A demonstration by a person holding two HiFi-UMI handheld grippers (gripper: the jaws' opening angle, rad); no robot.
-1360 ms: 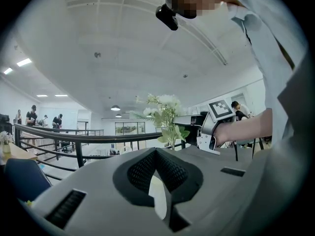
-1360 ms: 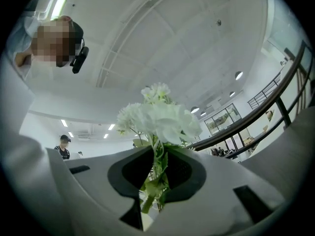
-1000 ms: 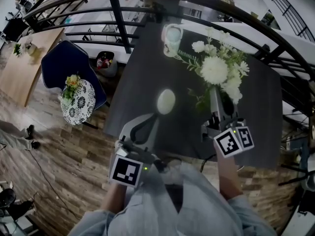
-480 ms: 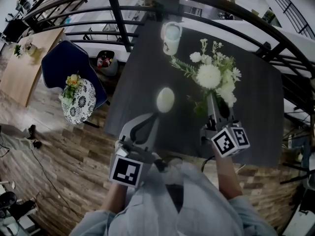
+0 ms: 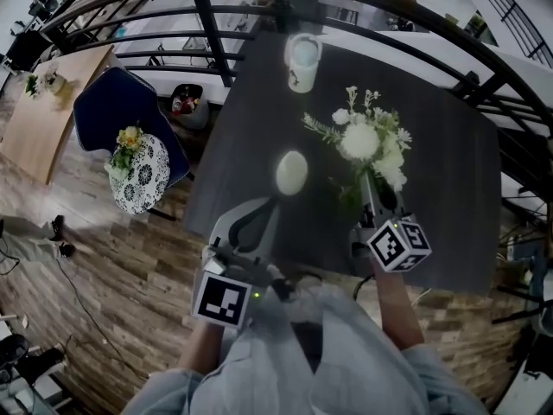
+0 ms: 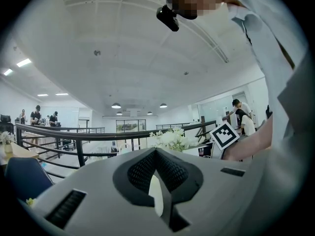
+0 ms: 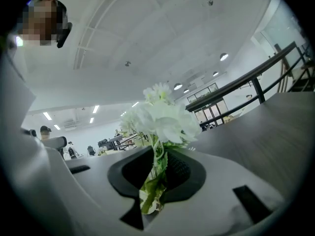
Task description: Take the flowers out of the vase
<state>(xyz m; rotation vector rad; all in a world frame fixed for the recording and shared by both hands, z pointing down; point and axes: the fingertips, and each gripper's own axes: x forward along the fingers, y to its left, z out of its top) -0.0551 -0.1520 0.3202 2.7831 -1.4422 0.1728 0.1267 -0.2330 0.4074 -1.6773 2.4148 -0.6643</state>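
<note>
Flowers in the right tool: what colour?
The flowers are white with green foliage; the right gripper view shows them best.

On the table (image 5: 449, 188), the vase (image 5: 291, 173) is set toward the left side, and the cup (image 5: 302, 59) is placed far behind it, by the railing (image 5: 207, 24). The flowers (image 5: 367, 141) are found right of the vase, apart from it.

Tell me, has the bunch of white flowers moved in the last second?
Yes. In the head view the bunch of white flowers has drawn away from the white cup, down the picture, and looks smaller, so it has likely been lowered.
</note>
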